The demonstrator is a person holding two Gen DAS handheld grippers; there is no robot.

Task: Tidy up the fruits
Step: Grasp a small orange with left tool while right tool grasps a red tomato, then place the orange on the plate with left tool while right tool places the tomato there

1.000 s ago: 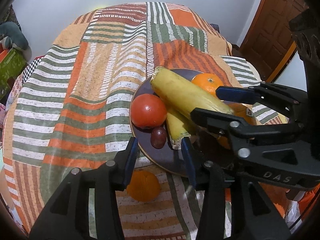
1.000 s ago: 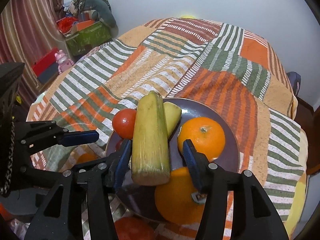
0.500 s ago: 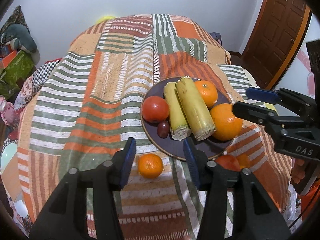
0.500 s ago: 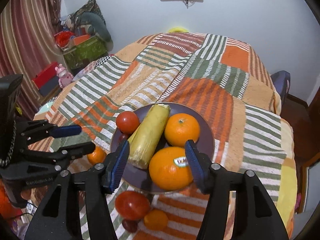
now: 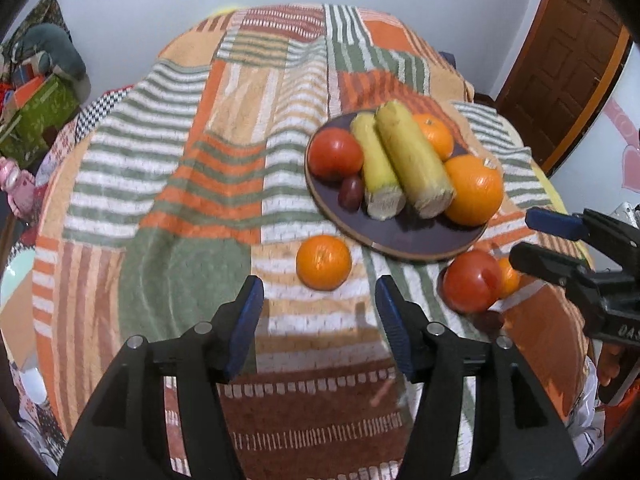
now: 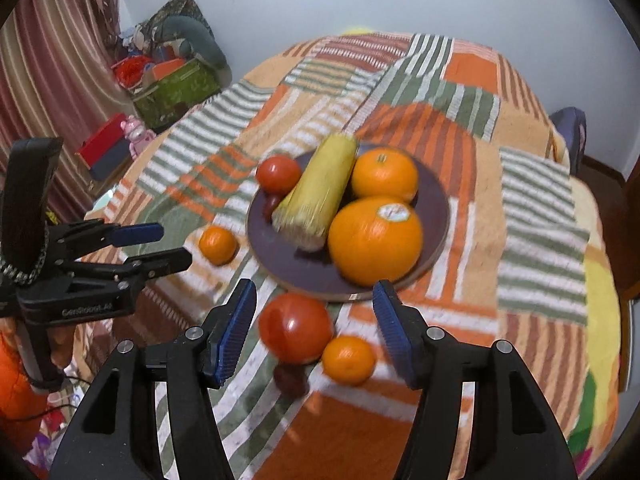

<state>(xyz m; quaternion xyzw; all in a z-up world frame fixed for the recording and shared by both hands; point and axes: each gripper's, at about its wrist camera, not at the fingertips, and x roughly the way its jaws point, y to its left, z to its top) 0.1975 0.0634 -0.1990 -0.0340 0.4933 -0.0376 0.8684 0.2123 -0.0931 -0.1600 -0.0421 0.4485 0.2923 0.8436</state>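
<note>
A dark round plate (image 5: 404, 236) (image 6: 434, 208) on the striped cloth holds two yellow corn cobs (image 5: 412, 164) (image 6: 316, 192), a red tomato (image 5: 334, 153) (image 6: 278, 173), a dark grape (image 5: 351, 197), a small orange (image 5: 434, 135) (image 6: 384, 174) and a large stickered orange (image 5: 474, 190) (image 6: 375, 240). Loose on the cloth lie a small orange (image 5: 323, 262) (image 6: 217, 245), a tomato (image 5: 471, 286) (image 6: 295, 327), another small orange (image 6: 348, 359) and a dark grape (image 6: 290, 380). My left gripper (image 5: 320, 320) is open and empty, just short of the loose orange. My right gripper (image 6: 314, 328) is open and empty above the loose tomato.
The table edge drops off at the near side. A green box (image 6: 176, 92) and toys lie on the floor at the left, with a curtain (image 6: 52, 76) behind. A brown door (image 5: 560, 60) stands at the right.
Both grippers have pulled back and up from the plate. The corn cob that lay between the right gripper's fingers now lies on the plate. More loose fruit has come into view.
</note>
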